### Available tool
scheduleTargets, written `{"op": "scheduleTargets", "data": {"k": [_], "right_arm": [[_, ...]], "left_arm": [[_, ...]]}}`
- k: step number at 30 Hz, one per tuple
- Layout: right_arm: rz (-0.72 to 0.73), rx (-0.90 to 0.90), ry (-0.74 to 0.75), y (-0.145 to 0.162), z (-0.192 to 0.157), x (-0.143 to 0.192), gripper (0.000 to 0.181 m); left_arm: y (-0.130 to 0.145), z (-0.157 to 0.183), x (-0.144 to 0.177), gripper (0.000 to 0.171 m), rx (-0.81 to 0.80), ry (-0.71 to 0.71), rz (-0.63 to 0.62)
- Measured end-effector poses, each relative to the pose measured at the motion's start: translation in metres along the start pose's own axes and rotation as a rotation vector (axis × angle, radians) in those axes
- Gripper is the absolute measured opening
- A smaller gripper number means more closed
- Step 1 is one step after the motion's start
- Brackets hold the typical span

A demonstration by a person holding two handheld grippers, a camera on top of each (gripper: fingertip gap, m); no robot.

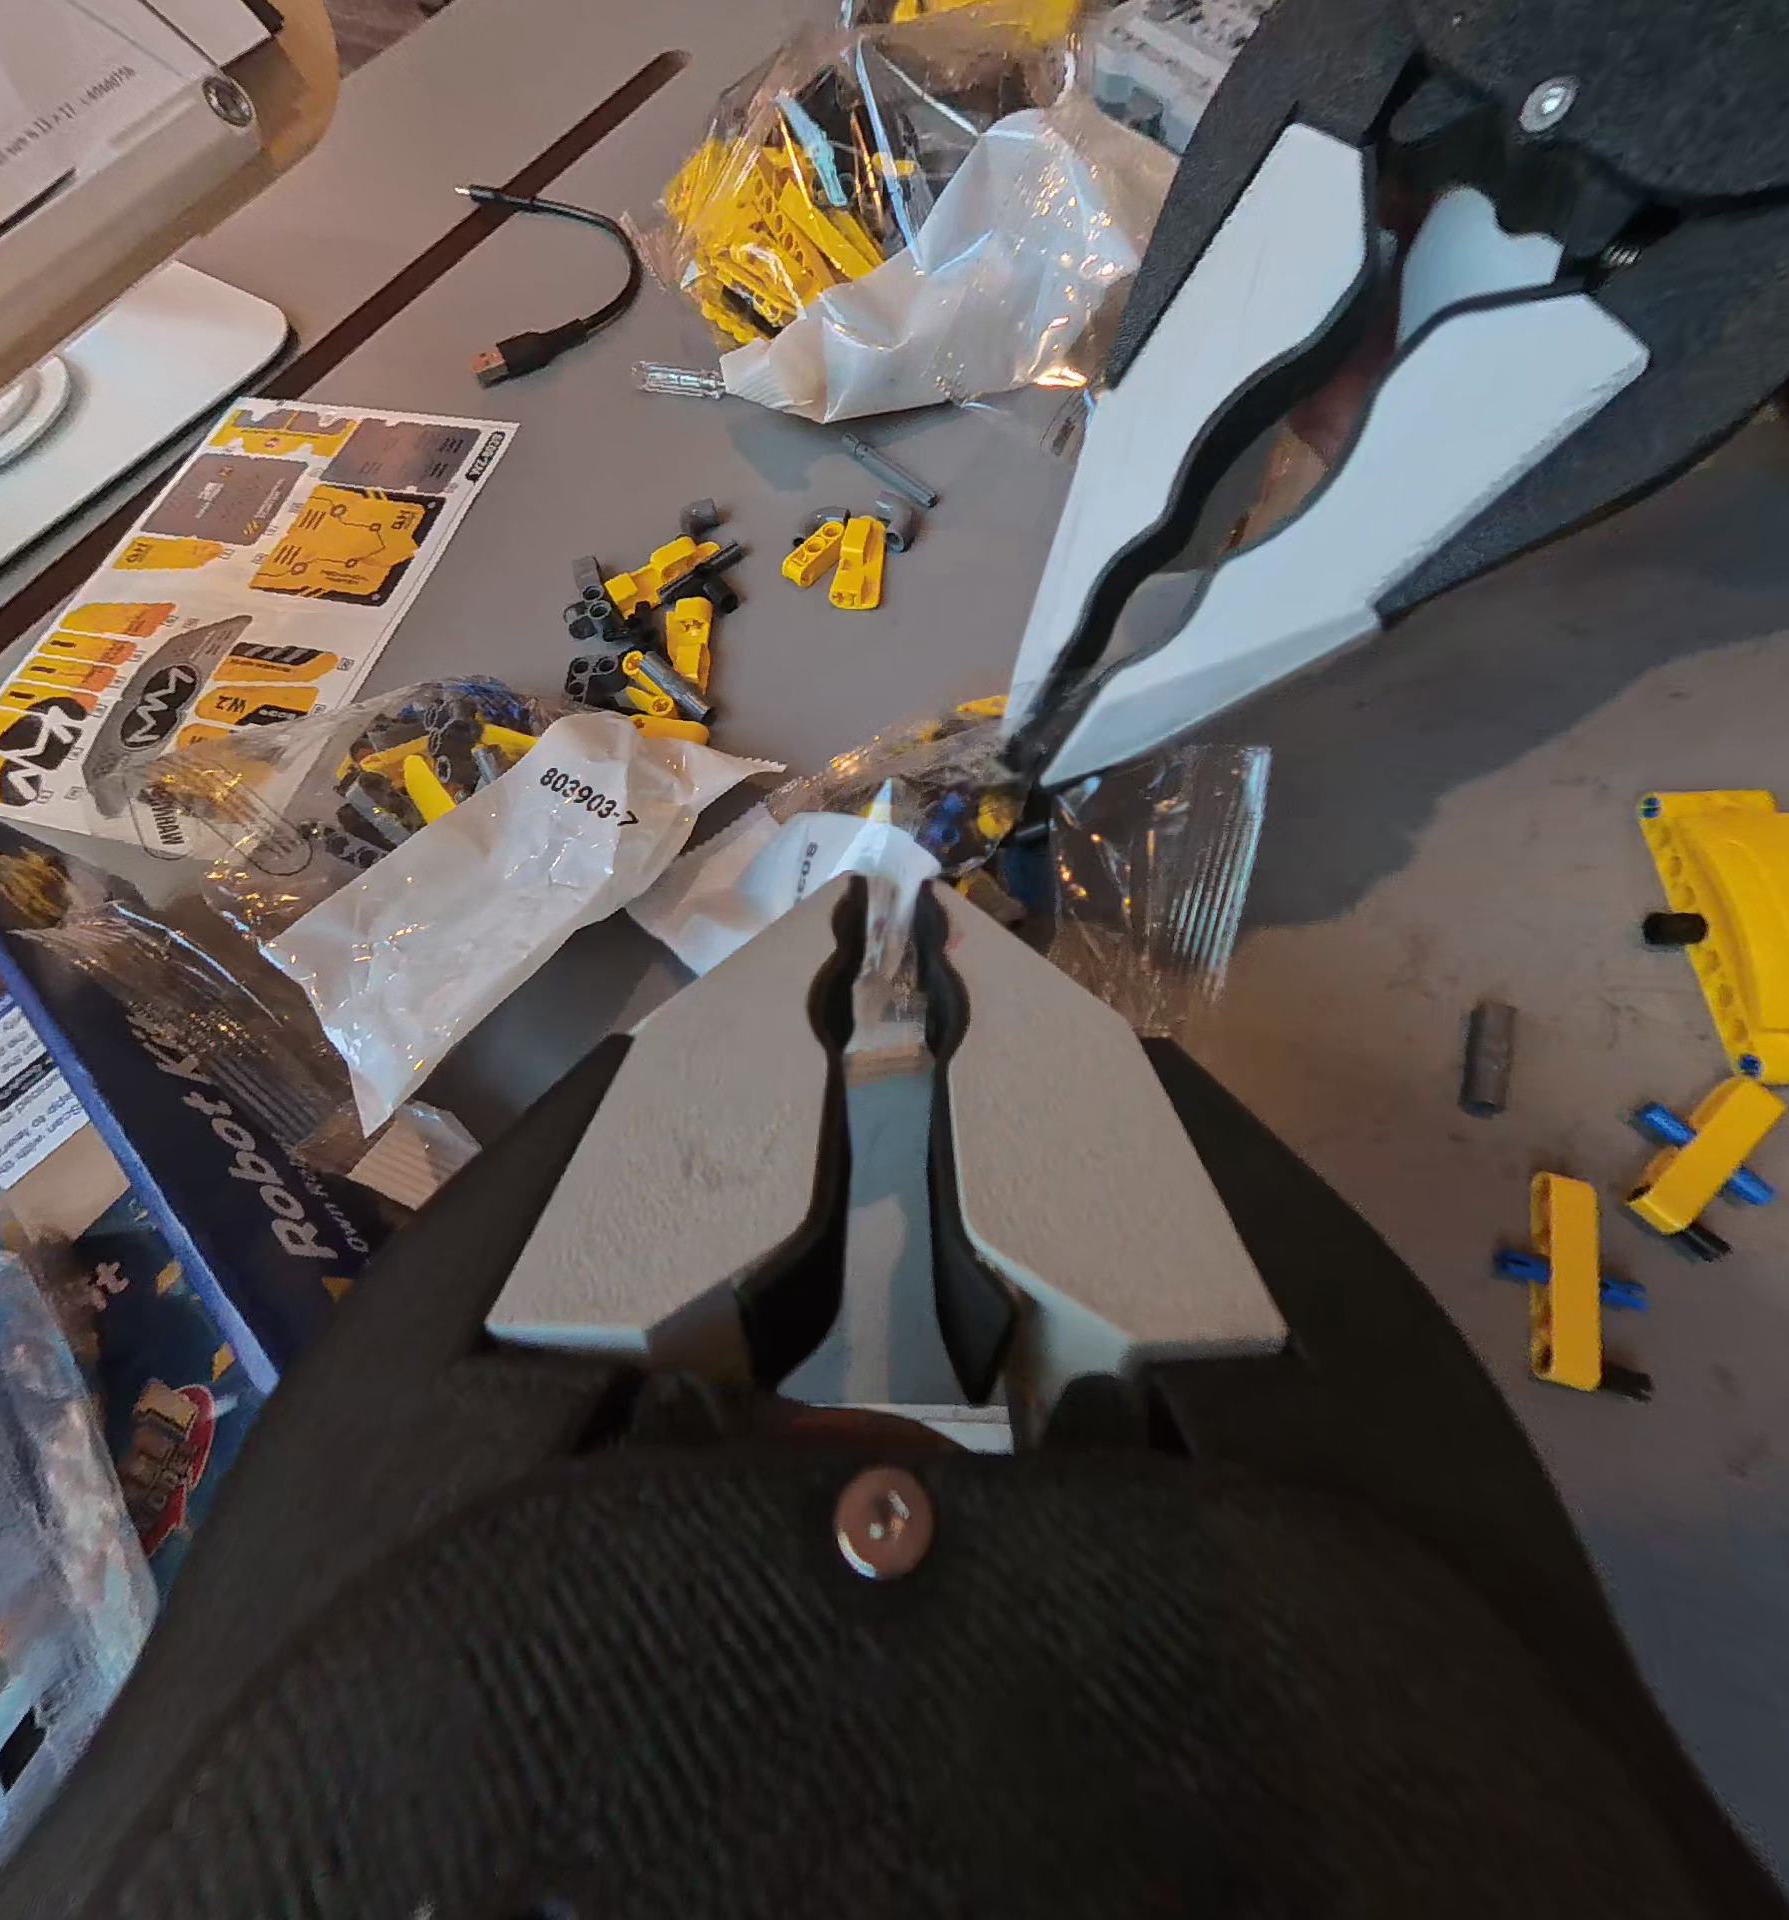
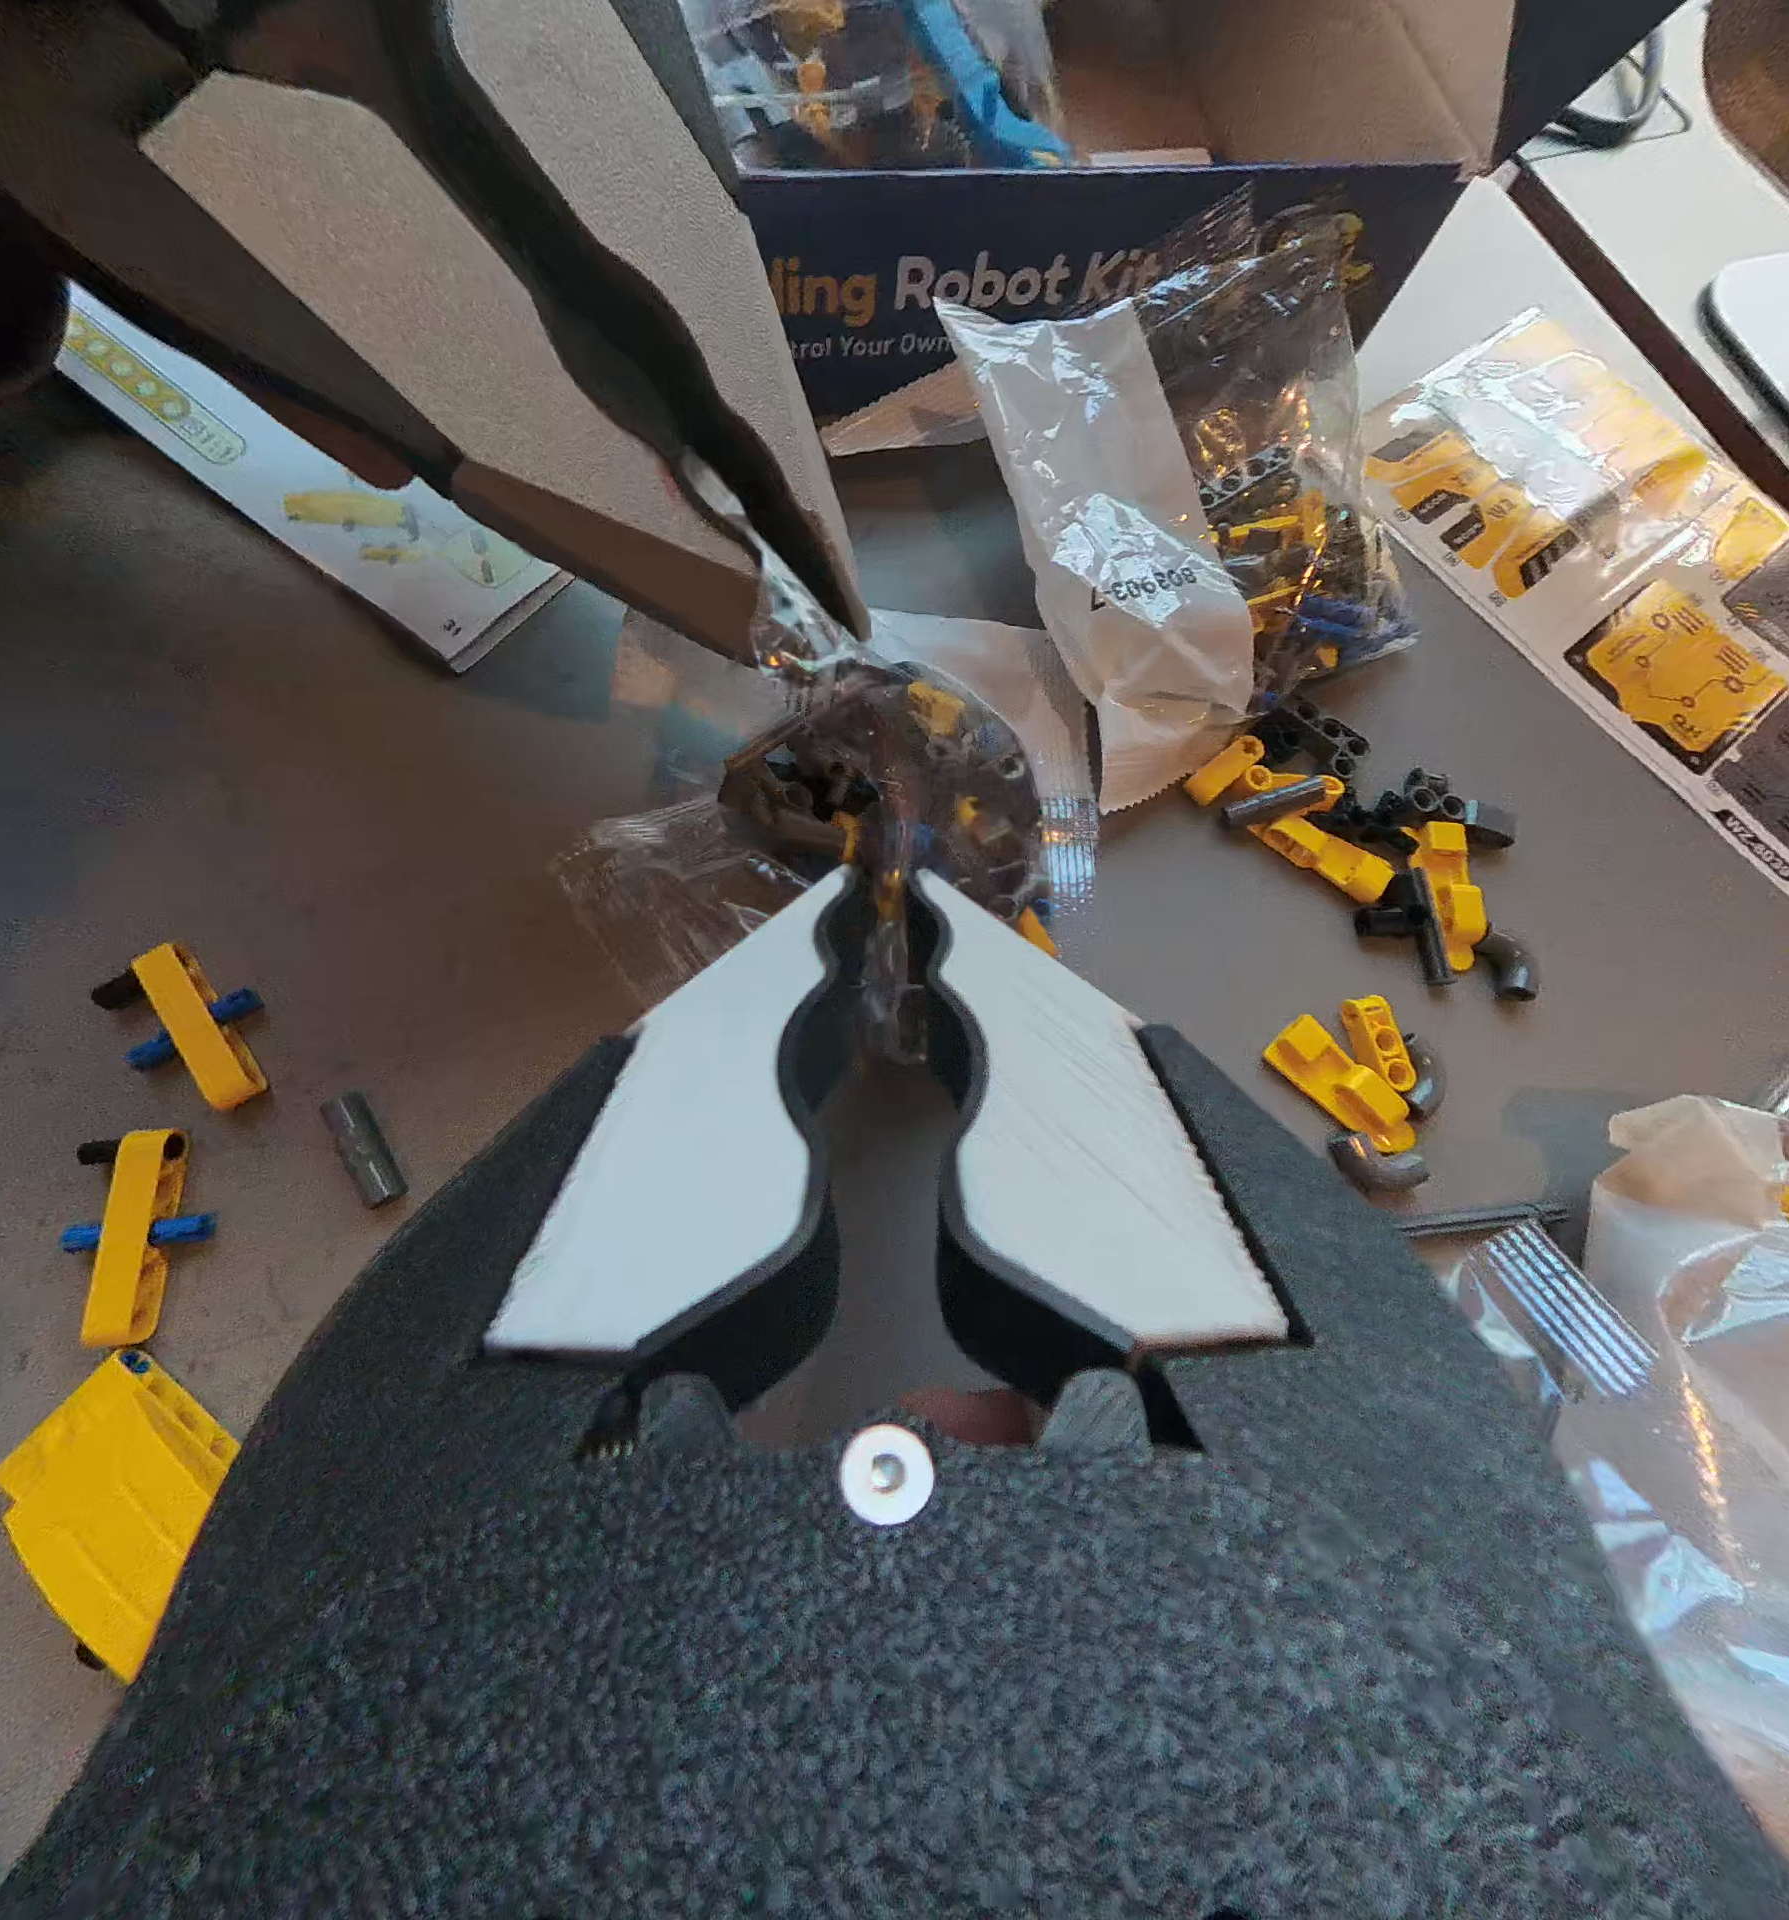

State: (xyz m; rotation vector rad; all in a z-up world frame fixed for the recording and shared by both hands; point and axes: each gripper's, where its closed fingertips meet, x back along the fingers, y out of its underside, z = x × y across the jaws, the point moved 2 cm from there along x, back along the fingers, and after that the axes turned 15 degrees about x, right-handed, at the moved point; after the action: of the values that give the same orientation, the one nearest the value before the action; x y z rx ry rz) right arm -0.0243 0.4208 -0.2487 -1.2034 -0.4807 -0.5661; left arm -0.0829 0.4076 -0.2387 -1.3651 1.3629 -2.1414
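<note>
The left gripper (image 1: 888, 883) pinched the near white edge of a small clear parts bag (image 1: 1129, 862); the right gripper (image 1: 1025, 764) was pressed onto its far side. The bag sat mid-table, right of another parts bag (image 1: 474, 831). Pulled apart too hard, the film could burst and scatter pieces across the grey table (image 1: 1389, 727).

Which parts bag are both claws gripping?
The small clear bag in the middle, pinched by the left claw and right claw; the larger white-backed bags lie untouched.
</note>
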Motion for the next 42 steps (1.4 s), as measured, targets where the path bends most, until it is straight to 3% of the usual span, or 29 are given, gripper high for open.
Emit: {"op": "scheduleTargets", "data": {"k": [3,5,10,15,20,25,29,36,42], "right_arm": [[0.012,-0.039,0.004,0.003,0.002,0.000,0.002],[0.015,-0.056,0.016,0.005,0.004,0.002,0.002],[0.077,-0.146,0.015,0.000,0.011,0.013,0.002],[0.132,-0.213,-0.024,-0.004,0.012,0.020,0.002],[0.195,-0.229,-0.074,-0.012,0.007,0.025,0.012],[0.254,-0.133,-0.050,-0.027,0.002,0.035,0.018],[0.284,0.025,-0.079,-0.040,-0.022,0.035,0.023],[0.124,0.366,-0.024,-0.026,-0.055,0.014,0.037],[0.001,0.522,0.111,-0.005,-0.043,-0.003,0.037]], "left_arm": [[0.007,-0.005,-0.003,0.032,-0.031,-0.046,-0.040],[0.010,-0.007,-0.005,0.036,-0.059,-0.072,-0.055],[0.005,-0.006,-0.002,0.012,-0.078,-0.080,-0.031],[-0.015,0.006,0.009,0.011,0.040,0.031,0.080],[-0.014,0.005,0.008,0.000,0.123,0.078,0.066],[-0.012,0.000,0.006,0.000,0.175,0.078,0.056],[-0.013,0.000,0.006,0.000,0.200,0.080,0.057],[-0.013,0.000,0.004,0.000,0.285,0.120,0.056],[-0.014,0.002,0.004,0.000,0.337,0.159,0.058]]}}
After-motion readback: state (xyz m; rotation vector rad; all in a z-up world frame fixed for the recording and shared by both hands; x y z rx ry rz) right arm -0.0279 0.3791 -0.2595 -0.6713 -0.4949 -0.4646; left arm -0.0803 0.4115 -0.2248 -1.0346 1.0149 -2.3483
